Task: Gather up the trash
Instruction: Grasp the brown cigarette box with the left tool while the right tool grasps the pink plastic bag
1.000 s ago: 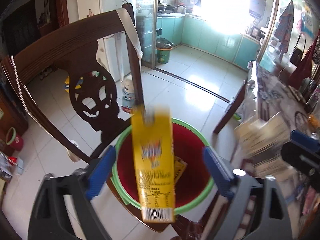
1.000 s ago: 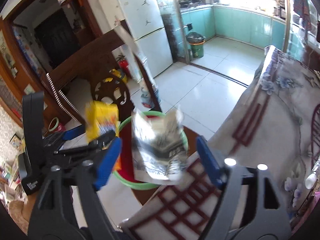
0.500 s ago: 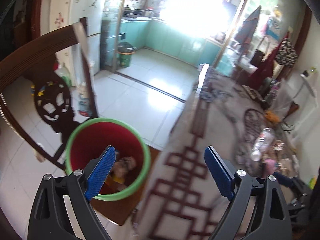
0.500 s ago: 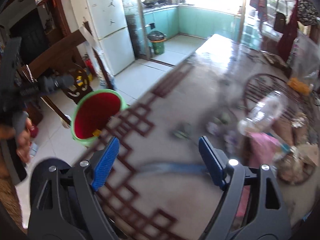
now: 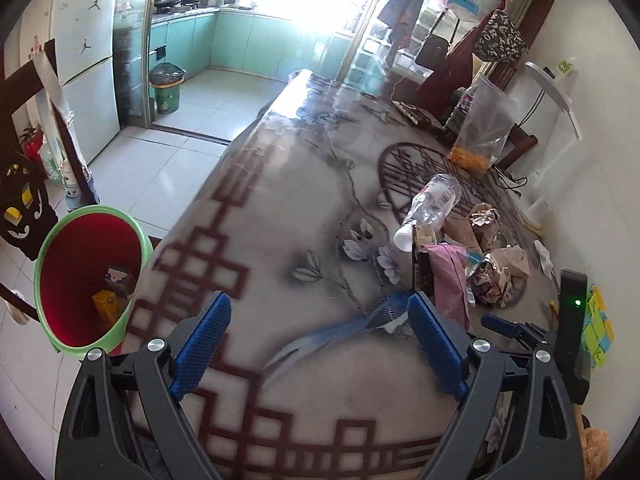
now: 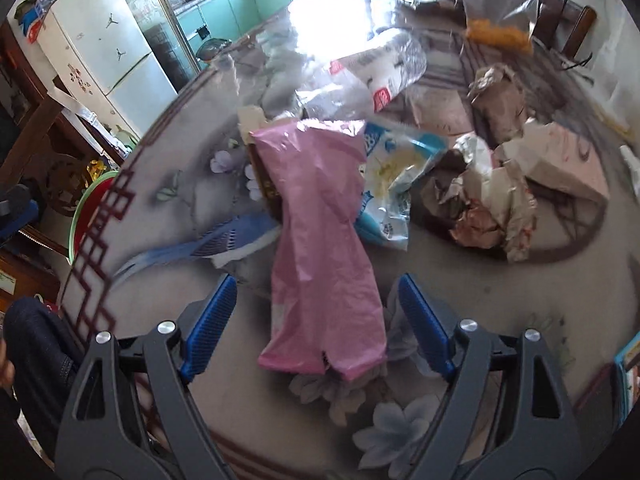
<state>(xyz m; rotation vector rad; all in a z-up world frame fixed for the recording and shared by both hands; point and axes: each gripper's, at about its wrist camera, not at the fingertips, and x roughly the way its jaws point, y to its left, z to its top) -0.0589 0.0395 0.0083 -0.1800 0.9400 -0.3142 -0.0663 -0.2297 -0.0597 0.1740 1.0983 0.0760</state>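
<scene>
Both sets of jaws stood apart, empty. A pink bag lay between the right gripper jaws on the patterned surface; the red bin sat left of the left gripper, kitchen beyond.

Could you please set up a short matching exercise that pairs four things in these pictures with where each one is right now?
Things:
1. pink bag
2. yellow carton
3. clear plastic bottle
4. right claw

Places:
A. inside the red bin
B. lying on its side on the table, cap toward the camera
C. open, above the table, either side of the pink bag's near end
D. draped over the trash pile on the table

Pairs: 1-D, 2-A, 3-B, 4-C
</scene>
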